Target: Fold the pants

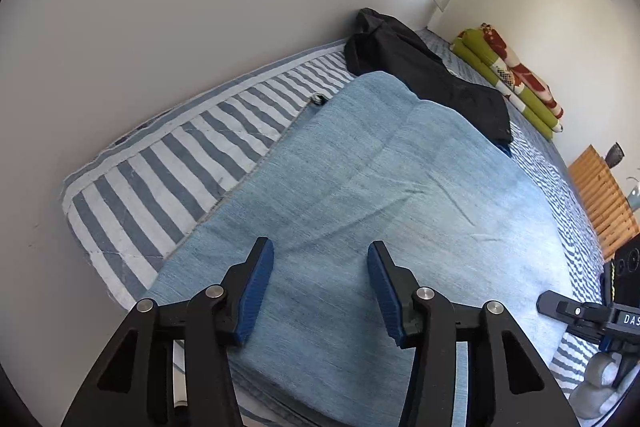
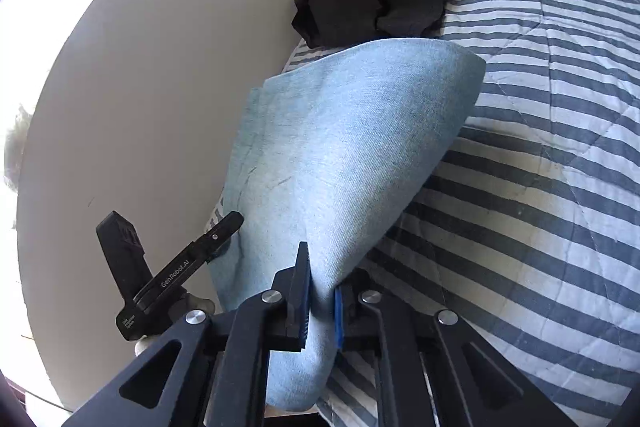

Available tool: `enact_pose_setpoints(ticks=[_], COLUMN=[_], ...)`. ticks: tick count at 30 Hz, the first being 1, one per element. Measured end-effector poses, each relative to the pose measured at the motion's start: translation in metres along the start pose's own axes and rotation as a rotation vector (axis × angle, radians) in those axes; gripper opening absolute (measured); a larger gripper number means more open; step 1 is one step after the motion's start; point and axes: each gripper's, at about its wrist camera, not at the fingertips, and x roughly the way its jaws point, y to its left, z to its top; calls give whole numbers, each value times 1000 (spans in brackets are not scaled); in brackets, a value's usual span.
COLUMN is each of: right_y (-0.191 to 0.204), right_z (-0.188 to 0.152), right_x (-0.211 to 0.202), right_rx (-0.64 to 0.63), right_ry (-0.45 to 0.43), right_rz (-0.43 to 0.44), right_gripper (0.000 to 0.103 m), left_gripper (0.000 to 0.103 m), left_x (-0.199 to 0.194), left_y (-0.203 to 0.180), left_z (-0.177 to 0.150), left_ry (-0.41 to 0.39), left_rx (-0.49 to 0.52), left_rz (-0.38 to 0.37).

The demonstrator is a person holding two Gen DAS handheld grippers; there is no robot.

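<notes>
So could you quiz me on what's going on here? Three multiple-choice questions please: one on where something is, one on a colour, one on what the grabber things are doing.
1. Where does the black garment lie?
A. on the floor
B. on the striped bed beyond the jeans
C. in a basket

2. What colour are the jeans?
A. light blue
B. red
C. white

3. What is the right gripper doing?
A. hanging open
B. clamped on the jeans
C. holding a hanger

Answers: 1 B, it rests on the bedding by the wall. 2 A, pale blue denim. 3 B, denim sits between its closed fingers, while the left gripper is open above the jeans.
</notes>
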Motion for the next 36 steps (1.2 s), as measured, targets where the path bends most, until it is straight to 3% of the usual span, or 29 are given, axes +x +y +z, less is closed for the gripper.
enact_pose_setpoints(ticks=[5, 9, 14, 22, 25, 27, 29, 31, 33, 36], right_y=[-14, -44, -93, -195, -230, -245, -248, -240, -226, -204], right_z=[-9, -18, -42, -66, -68, -73, -86, -104, -122, -143], right_x=[-39, -91, -175, -320, -347, -353, -371, -392, -403, -392], right_rx=[27, 59, 46, 110, 127, 135, 157, 147, 124, 75], right_ry=[-41, -85, -117, -205, -218, -192, -248, -317, -356, -359], right_rz=[-49, -75, -209, -472, -551, -597, -663, -661, -604, -550], right_gripper=[7, 7, 7, 7, 8, 16, 17, 17, 17, 17], left_gripper=[51, 51, 51, 51, 51, 51, 51, 51, 52, 51], left_x=[-2, -20, -47, -46, -50, -52, -49, -44, -40, -26], left_y=[-44, -83, -133, -248, -295, -325, -351, -368, -379, -389], left_z=[-21, -42, -77, -142, -171, -189, -205, -216, -225, -232], left_ry=[8, -6, -11, 129, 178, 208, 238, 269, 287, 302], left_rx=[77, 106, 155, 277, 336, 378, 414, 450, 472, 500], left_rz=[-17, -95, -184, -336, -377, -401, -412, -417, -408, -380])
